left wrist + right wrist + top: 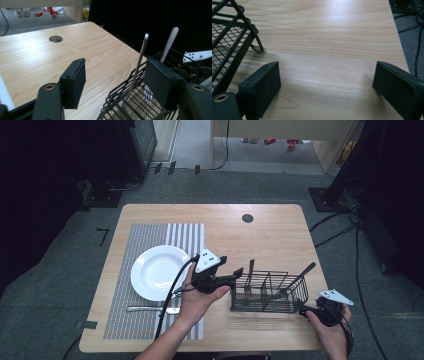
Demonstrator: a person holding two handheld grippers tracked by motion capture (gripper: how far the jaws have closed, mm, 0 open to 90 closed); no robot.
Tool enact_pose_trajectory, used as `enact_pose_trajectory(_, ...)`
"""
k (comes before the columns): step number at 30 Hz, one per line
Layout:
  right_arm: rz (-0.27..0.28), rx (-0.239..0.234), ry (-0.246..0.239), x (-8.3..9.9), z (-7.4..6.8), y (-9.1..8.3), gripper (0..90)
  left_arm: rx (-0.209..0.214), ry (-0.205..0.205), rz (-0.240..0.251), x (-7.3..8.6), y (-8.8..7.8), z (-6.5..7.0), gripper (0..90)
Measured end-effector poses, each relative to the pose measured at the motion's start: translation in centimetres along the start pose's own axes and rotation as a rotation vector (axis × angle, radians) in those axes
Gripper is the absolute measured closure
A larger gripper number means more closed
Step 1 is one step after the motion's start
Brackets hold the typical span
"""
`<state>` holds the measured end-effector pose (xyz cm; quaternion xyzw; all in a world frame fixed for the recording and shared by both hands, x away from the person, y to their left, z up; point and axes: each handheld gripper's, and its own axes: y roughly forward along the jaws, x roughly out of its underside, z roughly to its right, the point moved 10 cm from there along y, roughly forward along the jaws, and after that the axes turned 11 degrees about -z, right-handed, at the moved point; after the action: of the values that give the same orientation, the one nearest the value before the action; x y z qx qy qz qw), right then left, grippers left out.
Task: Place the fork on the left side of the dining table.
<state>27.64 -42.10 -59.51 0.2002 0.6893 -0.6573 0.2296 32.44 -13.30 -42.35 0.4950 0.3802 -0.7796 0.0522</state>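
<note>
Straddling the upright utensil handle (140,62) in the wire caddy (130,105), the left gripper (115,82) gapes (pads not touching).

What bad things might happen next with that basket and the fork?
The left gripper has the fork's thin handle between its jaws; it might slip or tilt when pinched. Pulling it out may drag or tip the light wire basket, since the right gripper is open beside it, not holding it.
</note>
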Motion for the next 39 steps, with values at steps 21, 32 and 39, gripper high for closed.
enact_pose_trajectory(21, -0.001, -0.001, -0.001, 0.0, 0.0, 0.0, 7.4, 0.110, 0.041, -0.014, -1.8, 2.7, 2.9, 72.2)
enact_pose_trajectory(32, 0.000, -0.002, -0.002, 0.0, 0.0, 0.0, 7.5, 0.178, 0.058, 0.008, -2.4, 1.9, 2.6, 89.0)
enact_pose_trajectory(39, 0.000, -0.002, -0.004, 0.0, 0.0, 0.0, 7.6, 0.154, 0.064, 0.076, -3.8, -0.4, 1.6, 89.2)
